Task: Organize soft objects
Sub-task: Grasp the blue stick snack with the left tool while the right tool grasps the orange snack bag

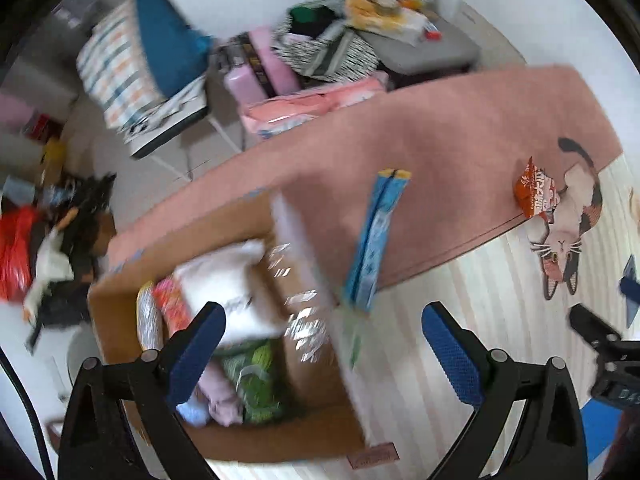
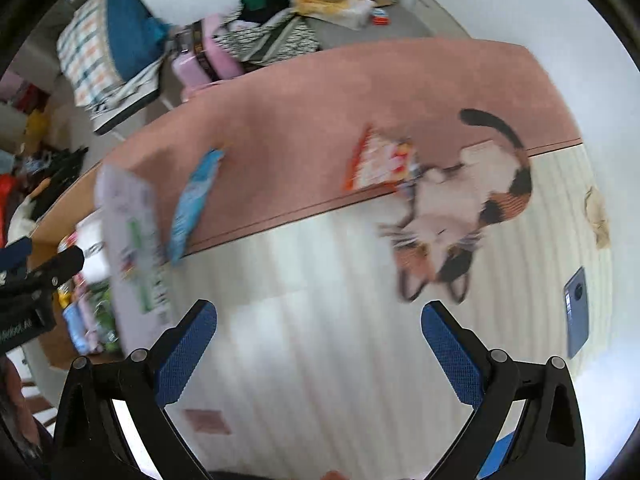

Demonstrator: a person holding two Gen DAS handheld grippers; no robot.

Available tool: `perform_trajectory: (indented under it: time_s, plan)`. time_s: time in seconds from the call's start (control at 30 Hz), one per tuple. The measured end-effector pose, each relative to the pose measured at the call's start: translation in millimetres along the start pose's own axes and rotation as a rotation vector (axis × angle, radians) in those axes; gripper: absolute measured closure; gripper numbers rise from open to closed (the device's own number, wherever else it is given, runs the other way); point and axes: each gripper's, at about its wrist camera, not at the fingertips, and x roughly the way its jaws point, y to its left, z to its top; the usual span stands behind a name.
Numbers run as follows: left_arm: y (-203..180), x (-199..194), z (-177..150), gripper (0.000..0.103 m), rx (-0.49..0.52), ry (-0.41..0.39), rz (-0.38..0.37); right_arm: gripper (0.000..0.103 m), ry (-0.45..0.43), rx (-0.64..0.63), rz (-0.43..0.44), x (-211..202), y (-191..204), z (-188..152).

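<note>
A cardboard box (image 1: 320, 432) stands on the mat at lower left, holding a white soft pack (image 1: 224, 280), a green packet (image 1: 256, 384) and pink and blue cloth. My left gripper (image 1: 320, 344) is open and empty just above the box's right flap. A long blue packet (image 1: 376, 240) and an orange snack bag (image 1: 536, 192) lie on the pink part of the mat. My right gripper (image 2: 318, 344) is open and empty over the striped white mat (image 2: 320, 320). It sees the blue packet (image 2: 192, 208), the orange bag (image 2: 380, 164) and the box (image 2: 52, 340) at left.
A cat picture (image 2: 460, 208) is printed on the mat. A blue phone (image 2: 576, 312) lies at right. Behind the mat are a striped pillow (image 1: 116, 68), a zebra-pattern bag (image 1: 324, 44), pink items and a grey seat (image 1: 424, 48) with clutter. A pile of clothes (image 1: 60, 248) lies at left.
</note>
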Motion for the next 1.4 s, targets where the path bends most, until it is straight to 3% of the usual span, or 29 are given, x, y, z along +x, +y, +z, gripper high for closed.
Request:
perform_trajectory:
  time_s: [0.1,0.27,0.57,0.6,0.63,0.7,0.83,1.0,1.23,1.3,1.4]
  plan:
    - [-20.8,26.0,33.5,0.004,0.059,0.054,0.014,0.000,0.009,-0.007,-0.014,16.4,-23.6,23.8]
    - [-47.8,81.1,66.7,0.017,0.116,0.192,-0.012,0.000,0.077,-0.020,-0.030,49.3,-50.9,53.0]
    - [-72.9,157.2,78.7,0.019,0.177,0.370,0.018,0.000,0.146,-0.093,-0.078,104.5,-72.9,94.1]
    - [-73.5,162.0,77.8,0.028,0.171,0.383,0.015,0.000,0.147,-0.111,-0.079,107.8,-71.4,98.2]
    - [-72.7,166.2,76.6,0.043,0.160,0.398,0.007,0.000,0.149,-0.134,-0.073,111.8,-68.6,103.4]
    - [-70.7,175.3,70.5,0.060,0.131,0.436,-0.006,0.000,0.154,-0.178,-0.048,119.8,-62.2,110.7]
    - [-60.8,173.8,63.6,0.072,-0.010,0.444,-0.121,0.000,0.184,-0.298,-0.053,130.5,-43.3,115.8]
    - [-57.7,165.8,46.1,0.072,-0.163,0.417,-0.252,0.000,0.169,-0.512,-0.131,121.8,-25.8,101.6]
    - [-84.1,156.4,19.6,0.070,-0.184,0.313,-0.153,0.000,0.147,-0.818,-0.343,140.1,-14.2,78.1]
    - [-96.6,154.9,10.3,0.068,-0.203,0.309,-0.152,0.000,0.137,-0.883,-0.366,149.9,-8.6,77.0]
    - [-103.2,151.1,4.7,0.065,-0.217,0.290,-0.156,0.002,0.102,-0.908,-0.334,157.5,0.6,82.1]
